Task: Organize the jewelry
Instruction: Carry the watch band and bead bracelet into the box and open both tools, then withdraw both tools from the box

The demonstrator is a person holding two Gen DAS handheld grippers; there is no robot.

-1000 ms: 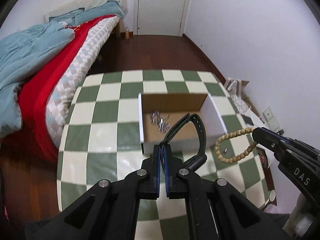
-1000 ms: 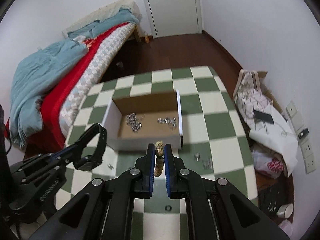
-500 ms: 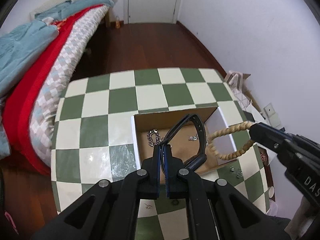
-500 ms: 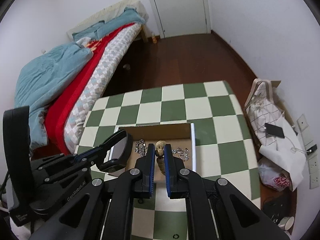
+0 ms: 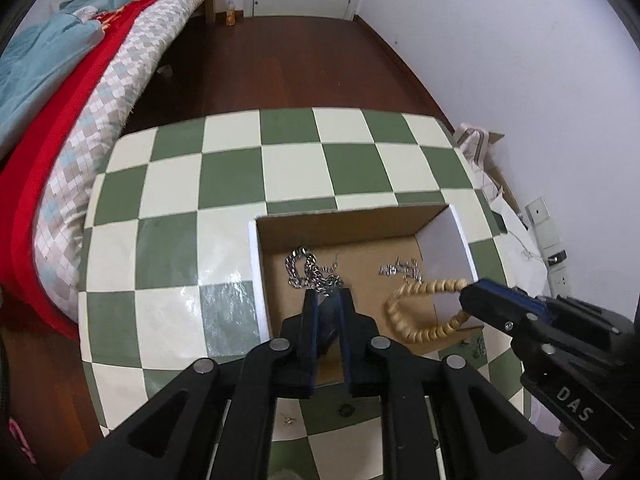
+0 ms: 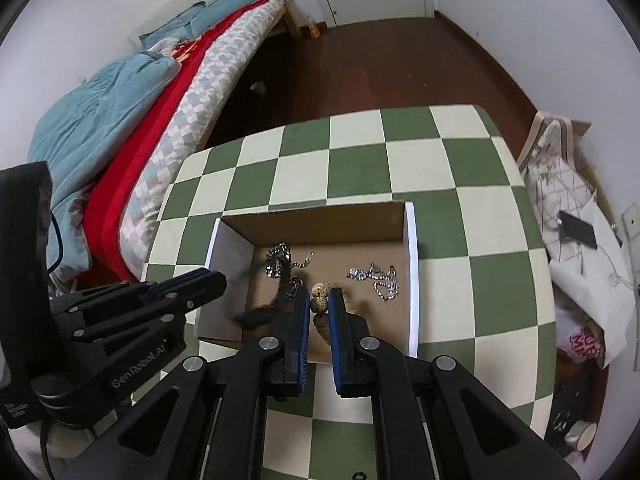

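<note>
An open cardboard box (image 5: 256, 272) (image 6: 412, 280) sits on the checkered table and holds two silver chains (image 5: 304, 268) (image 6: 376, 276). My left gripper (image 5: 327, 296) (image 6: 216, 280) hangs over the box's left half and its jaws are opening. The black band (image 6: 258, 316) shows as a dark blur just below it inside the box, free of the pads. My right gripper (image 6: 319, 300) (image 5: 470, 294) is shut on a wooden bead bracelet (image 5: 408, 320) (image 6: 320, 294), whose loop hangs down into the right half of the box.
Small silver pieces (image 5: 472, 346) and a dark ring (image 5: 346, 410) lie on the table in front of the box. A bed (image 5: 80, 80) with red and blue covers stands to the left. Bags and a phone (image 6: 576, 232) lie on the floor at the right.
Both grippers have moved forward and down over the box. The left jaws have parted and the black band has dropped out of them. The bead bracelet now hangs inside the box.
</note>
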